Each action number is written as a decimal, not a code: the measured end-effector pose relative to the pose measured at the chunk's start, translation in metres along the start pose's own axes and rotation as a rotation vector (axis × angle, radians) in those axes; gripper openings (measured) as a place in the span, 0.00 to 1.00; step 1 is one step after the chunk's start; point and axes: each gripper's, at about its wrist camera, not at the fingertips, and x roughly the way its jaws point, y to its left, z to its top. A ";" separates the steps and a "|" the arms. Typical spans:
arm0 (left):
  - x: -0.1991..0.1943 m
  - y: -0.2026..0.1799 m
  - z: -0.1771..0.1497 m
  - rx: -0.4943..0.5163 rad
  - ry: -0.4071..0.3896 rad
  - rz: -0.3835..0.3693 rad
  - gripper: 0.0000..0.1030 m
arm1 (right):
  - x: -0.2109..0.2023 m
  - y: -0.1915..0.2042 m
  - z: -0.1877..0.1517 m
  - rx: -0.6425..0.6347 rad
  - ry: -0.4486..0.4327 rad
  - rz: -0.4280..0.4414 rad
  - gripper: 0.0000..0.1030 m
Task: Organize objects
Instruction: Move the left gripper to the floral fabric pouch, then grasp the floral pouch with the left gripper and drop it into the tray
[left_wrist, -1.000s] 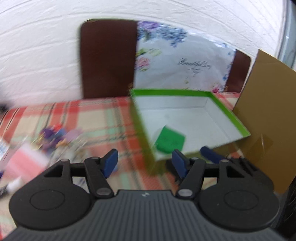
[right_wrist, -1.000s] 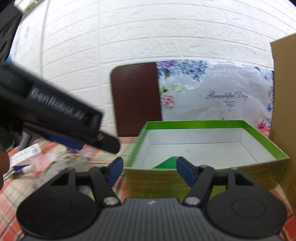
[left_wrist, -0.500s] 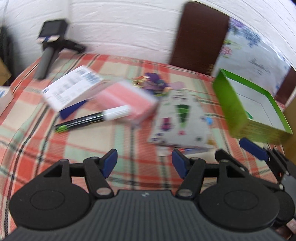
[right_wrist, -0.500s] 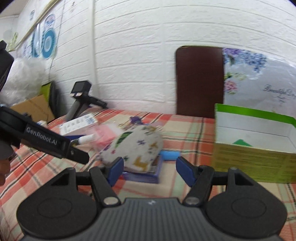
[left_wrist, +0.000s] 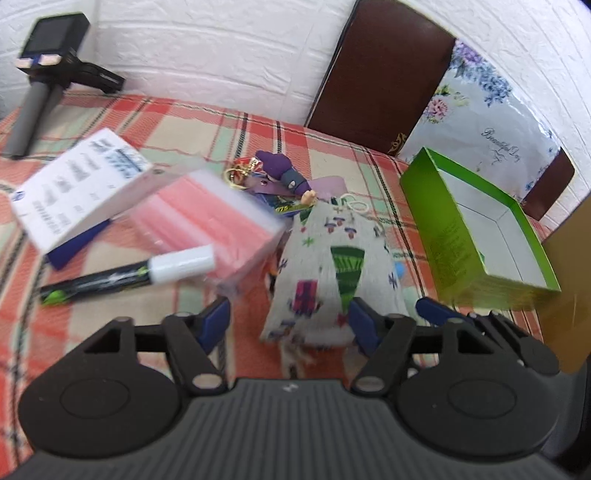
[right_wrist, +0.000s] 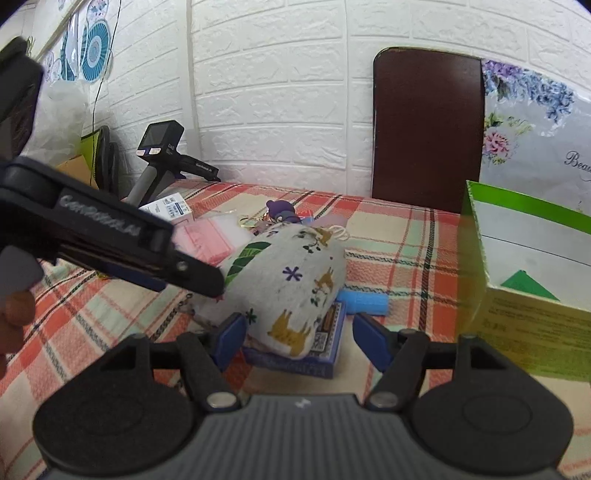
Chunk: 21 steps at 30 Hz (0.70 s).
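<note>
A grey patterned pouch (left_wrist: 332, 266) lies in the middle of the plaid tablecloth, on top of a flat blue box (right_wrist: 327, 350). My left gripper (left_wrist: 291, 323) hovers just before the pouch's near end; its jaws are opening and no pad presses on anything. From the other side my right gripper (right_wrist: 301, 339) faces the pouch (right_wrist: 291, 284), its jaws also opening with nothing gripped. A green-rimmed box (left_wrist: 476, 236) stands at the right, with a green piece (right_wrist: 524, 284) inside it. One left gripper finger (right_wrist: 192, 275) reaches to the pouch's left end.
Left of the pouch lie a pink packet (left_wrist: 210, 214), a white printed carton (left_wrist: 77, 184), a black marker (left_wrist: 110, 278) and a purple keychain (left_wrist: 280, 168). A small blue cylinder (right_wrist: 364, 301) rests beside the blue box. A camera on a grip (left_wrist: 48, 48) stands far left, brown cardboard (left_wrist: 569, 280) at right.
Both views have swung left from the green box to the pile and dropped closer to the pouch. Both pairs of jaws stand a little wider than before.
</note>
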 end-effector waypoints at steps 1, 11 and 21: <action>0.005 0.000 0.002 -0.011 0.006 -0.010 0.74 | 0.004 0.000 0.001 -0.005 0.003 0.008 0.66; -0.032 -0.025 0.004 0.049 -0.092 -0.097 0.24 | -0.018 0.021 0.003 -0.106 -0.142 0.008 0.25; -0.044 -0.131 0.031 0.267 -0.287 -0.248 0.23 | -0.076 -0.029 0.013 -0.143 -0.437 -0.299 0.25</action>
